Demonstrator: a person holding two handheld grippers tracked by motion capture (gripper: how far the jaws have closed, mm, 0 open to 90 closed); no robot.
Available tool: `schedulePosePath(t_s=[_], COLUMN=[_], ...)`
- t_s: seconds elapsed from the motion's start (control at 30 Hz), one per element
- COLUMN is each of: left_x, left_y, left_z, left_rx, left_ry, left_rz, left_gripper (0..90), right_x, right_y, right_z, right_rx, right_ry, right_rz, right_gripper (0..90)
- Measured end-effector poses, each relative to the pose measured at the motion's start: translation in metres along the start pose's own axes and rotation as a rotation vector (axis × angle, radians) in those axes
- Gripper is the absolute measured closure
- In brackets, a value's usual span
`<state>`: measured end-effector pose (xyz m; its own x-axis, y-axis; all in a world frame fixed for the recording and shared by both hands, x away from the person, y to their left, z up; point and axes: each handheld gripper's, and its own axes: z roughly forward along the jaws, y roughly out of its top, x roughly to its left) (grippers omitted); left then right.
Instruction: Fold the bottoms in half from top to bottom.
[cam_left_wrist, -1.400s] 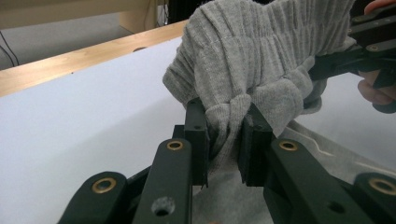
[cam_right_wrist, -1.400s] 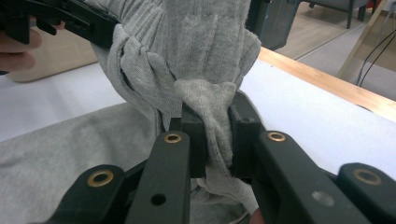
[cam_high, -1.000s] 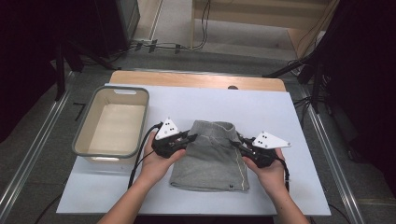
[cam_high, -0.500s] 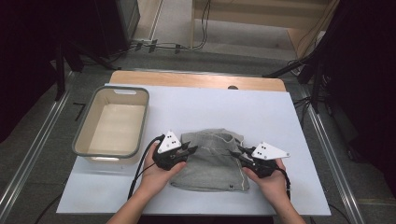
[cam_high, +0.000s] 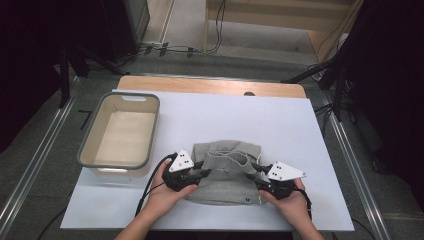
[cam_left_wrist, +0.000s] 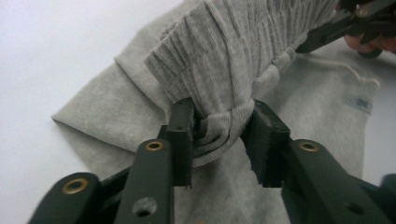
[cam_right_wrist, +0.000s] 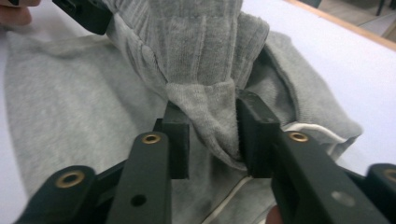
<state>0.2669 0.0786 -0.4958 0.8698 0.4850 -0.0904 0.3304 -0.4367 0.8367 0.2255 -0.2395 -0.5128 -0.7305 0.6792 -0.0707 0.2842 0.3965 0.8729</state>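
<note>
Left claw (cam_high: 204, 172) and right claw (cam_high: 256, 176) each pinch one end of the grey garment's (cam_high: 227, 187) ribbed band, stretched crosswise between them above the folded body.

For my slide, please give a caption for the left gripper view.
Left tool shut on a bunched ribbed edge of the grey garment, above the white table.

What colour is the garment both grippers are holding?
Plain light grey; the garment shows it best in the left gripper view.
</note>
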Motion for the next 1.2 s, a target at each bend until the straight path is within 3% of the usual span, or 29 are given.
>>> schedulePosePath(t_s=[0.3, 0.47, 0.63, 0.73, 0.83, 1.0, 1.13, 1.2], left_x=[-0.005, -0.004, -0.003, -0.003, -0.007, -0.013, -0.023, -0.031], left_y=[0.005, 0.016, 0.023, 0.022, 0.017, 0.005, -0.003, -0.008], left_z=[-0.015, -0.028, -0.027, -0.019, -0.011, -0.008, -0.008, -0.003], left_rx=[-0.036, -0.090, -0.099, -0.077, -0.035, 0.021, 0.093, 0.119], left_ry=[-0.093, -0.123, -0.106, -0.119, -0.146, -0.177, -0.194, -0.177], left_rz=[-0.017, -0.023, -0.054, -0.070, -0.057, -0.036, 0.018, 0.063], left_gripper=[35.2, 32.9, 33.2, 37.8, 46.0, 63.5, 71.9, 71.6], right_x=[0.007, 0.008, 0.004, 0.006, 0.011, 0.020, 0.026, 0.029], right_y=[0.002, 0.006, 0.015, 0.020, 0.024, 0.027, 0.024, 0.021], right_z=[-0.014, -0.035, -0.041, -0.037, -0.028, -0.014, -0.005, -0.003], right_rx=[0.029, 0.004, -0.033, -0.039, -0.039, -0.009, 0.034, 0.065], right_ry=[0.094, 0.114, 0.100, 0.094, 0.093, 0.135, 0.147, 0.153], right_rz=[0.025, 0.037, 0.083, 0.124, 0.153, 0.179, 0.185, 0.196], right_gripper=[38.1, 33.0, 34.2, 39.9, 42.4, 49.8, 51.9, 52.7])
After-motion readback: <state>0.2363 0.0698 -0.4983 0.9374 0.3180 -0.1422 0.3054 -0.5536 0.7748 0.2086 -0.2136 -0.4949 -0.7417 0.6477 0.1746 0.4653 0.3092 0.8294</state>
